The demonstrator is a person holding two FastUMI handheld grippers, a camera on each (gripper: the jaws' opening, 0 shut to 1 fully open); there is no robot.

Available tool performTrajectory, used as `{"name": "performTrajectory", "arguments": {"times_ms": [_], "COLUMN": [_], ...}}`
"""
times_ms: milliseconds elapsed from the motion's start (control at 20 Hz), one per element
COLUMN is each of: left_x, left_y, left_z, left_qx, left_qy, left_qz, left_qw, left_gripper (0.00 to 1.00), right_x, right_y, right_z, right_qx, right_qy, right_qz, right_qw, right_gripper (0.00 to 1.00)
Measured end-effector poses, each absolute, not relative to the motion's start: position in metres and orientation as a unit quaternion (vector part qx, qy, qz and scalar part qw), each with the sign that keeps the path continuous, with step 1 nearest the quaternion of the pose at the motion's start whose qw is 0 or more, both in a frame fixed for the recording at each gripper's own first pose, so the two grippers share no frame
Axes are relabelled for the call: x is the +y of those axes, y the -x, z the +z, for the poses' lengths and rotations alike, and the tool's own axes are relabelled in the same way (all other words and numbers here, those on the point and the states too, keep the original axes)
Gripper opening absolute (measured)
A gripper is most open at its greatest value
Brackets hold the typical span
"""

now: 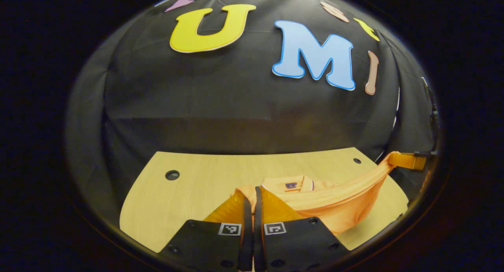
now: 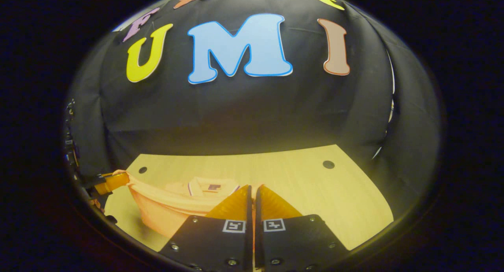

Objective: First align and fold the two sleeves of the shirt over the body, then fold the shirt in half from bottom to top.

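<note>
In the left gripper view, my left gripper (image 1: 251, 197) is at the near edge of the table (image 1: 189, 185), its fingers pressed together on the hem of the shirt (image 1: 334, 209). The shirt is lifted and stretched crosswise, its long line running from my fingers to the right gripper (image 1: 407, 160), which is raised at the table's right edge and pinches the other end of the cloth. The collar (image 1: 291, 184) lies farther back, toward the far edge, so the shirt points away from me. My gripper is level and aimed at the far wall.

In the right gripper view, my right gripper (image 2: 252, 197) is closed to a thin slit at the near edge of the table (image 2: 315, 201), with cloth showing in that slit lower down. The shirt (image 2: 165, 209) hangs in a sagging band leftward to the left gripper (image 2: 114, 180), which clamps it near the table's left edge. The collar (image 2: 208, 185) sits behind the band. The table's right half is seen here, with a hole (image 2: 328, 164) near the far right corner.
</note>
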State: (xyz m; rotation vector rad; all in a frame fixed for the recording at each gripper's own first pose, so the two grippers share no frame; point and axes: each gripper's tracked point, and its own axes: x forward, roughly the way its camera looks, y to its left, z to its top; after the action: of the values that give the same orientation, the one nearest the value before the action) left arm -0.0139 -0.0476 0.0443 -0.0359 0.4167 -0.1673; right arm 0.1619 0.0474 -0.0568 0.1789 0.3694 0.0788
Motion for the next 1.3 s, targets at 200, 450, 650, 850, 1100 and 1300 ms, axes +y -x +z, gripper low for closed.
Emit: {"name": "performTrajectory", "arguments": {"times_ms": [200, 450, 650, 850, 1100, 1300], "left_x": [-0.051, -0.049, -0.044, -0.043, -0.044, -0.047], "left_y": [-0.032, -0.073, -0.094, -0.103, -0.104, -0.096], "left_z": [0.022, -0.015, -0.045, -0.073, -0.094, -0.093], "left_qx": [0.199, 0.199, 0.21, 0.23, 0.252, 0.261], "left_qy": [0.015, 0.006, -0.004, -0.014, -0.027, -0.02], "left_qz": [-0.086, -0.081, -0.074, -0.072, -0.075, -0.073], "left_qw": [0.976, 0.977, 0.975, 0.971, 0.964, 0.962], "left_gripper": [0.07, 0.07, 0.07, 0.07, 0.08, 0.19], "right_x": [0.055, 0.06, 0.062, 0.068, 0.074, 0.074], "right_y": [-0.21, -0.255, -0.281, -0.294, -0.297, -0.291], "right_z": [-0.082, -0.115, -0.145, -0.183, -0.196, -0.193], "right_qx": [0.205, 0.228, 0.253, 0.288, 0.298, 0.299], "right_qy": [-0.077, -0.07, -0.05, -0.029, -0.02, -0.016], "right_qz": [0.023, 0.003, -0.001, -0.003, 0.0, 0.007], "right_qw": [0.975, 0.971, 0.966, 0.957, 0.954, 0.954], "right_gripper": [0.0, 0.02, 0.02, 0.03, 0.07, 0.2]}}
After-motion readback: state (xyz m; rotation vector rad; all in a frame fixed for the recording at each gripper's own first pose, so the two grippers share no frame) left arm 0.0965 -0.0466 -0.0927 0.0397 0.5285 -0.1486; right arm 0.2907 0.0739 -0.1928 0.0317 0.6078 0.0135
